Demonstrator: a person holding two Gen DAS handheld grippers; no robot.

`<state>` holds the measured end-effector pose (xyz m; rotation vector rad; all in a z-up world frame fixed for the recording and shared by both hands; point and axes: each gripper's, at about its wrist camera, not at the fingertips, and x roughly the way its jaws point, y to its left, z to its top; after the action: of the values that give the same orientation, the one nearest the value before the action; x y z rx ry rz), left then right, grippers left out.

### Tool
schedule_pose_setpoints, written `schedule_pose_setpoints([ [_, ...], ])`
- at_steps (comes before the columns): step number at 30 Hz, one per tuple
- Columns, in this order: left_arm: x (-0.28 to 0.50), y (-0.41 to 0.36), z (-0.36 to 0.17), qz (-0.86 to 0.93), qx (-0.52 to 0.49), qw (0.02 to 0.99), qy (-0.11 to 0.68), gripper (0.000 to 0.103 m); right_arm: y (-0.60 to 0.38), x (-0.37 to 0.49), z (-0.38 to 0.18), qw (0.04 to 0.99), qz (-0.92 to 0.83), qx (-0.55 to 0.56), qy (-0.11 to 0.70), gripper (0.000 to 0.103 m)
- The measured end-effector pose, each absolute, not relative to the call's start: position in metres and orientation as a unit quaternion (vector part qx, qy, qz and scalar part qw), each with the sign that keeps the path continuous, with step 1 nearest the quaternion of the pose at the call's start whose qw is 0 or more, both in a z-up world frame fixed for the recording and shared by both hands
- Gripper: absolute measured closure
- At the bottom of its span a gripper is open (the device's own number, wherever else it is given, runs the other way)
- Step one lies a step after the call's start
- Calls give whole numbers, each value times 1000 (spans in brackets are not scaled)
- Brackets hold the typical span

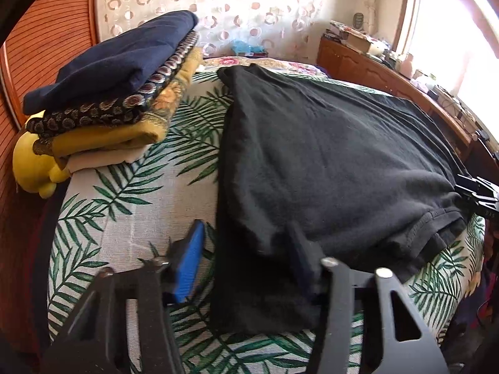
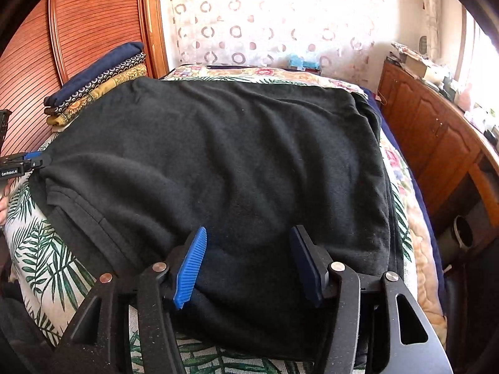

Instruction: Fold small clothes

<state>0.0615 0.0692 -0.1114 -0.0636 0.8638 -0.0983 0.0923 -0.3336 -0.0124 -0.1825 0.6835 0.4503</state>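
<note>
The black shirt point(image 2: 224, 162) lies spread on the leafy bed cover point(image 1: 131, 218), beside a pile of folded clothes point(image 1: 118, 93). It is soft and a bit wrinkly, with a hem showing at the near corner.

The left gripper point(image 1: 246, 249) is open, with the shirt's edge between its jaws. The right gripper point(image 2: 249, 261) is open too, over the near side of the shirt.

If one pinches only the top layer, the shirt could bunch up. Uneven pulling could make a crooked fold.

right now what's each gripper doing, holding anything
left gripper: open, jaws astride the black shirt edge
right gripper: open over the shirt, holding nothing
</note>
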Motion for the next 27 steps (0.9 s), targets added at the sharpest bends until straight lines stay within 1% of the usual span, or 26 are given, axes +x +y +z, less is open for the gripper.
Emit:
schedule_pose_setpoints([
  [1, 62, 68, -111, -56, -29, 906, 419, 67, -334, 92, -14, 914, 218, -88, 332, 44],
  [2, 62, 66, -111, -59, -27, 905, 421, 74, -334, 92, -14, 914, 217, -86, 332, 43],
  [3, 62, 64, -111, -64, -24, 904, 423, 78, -334, 91, -14, 915, 215, -83, 331, 42],
  [5, 63, 61, -109, -69, -24, 902, 425, 91, -330, 89, -18, 919, 211, -87, 321, 41],
  [9, 63, 54, -100, -91, -34, 904, 417, 93, -328, 89, -20, 919, 211, -83, 321, 40],
  [14, 59, 37, -65, -112, -40, 925, 360, 94, -330, 88, -21, 920, 212, -82, 320, 40],
  [19, 71, 2, -27, -146, -30, 936, 319, 94, -332, 88, -21, 920, 213, -82, 320, 40],
  [27, 101, -65, 8, -223, -18, 931, 287, 94, -333, 88, -21, 920, 215, -79, 319, 40],
])
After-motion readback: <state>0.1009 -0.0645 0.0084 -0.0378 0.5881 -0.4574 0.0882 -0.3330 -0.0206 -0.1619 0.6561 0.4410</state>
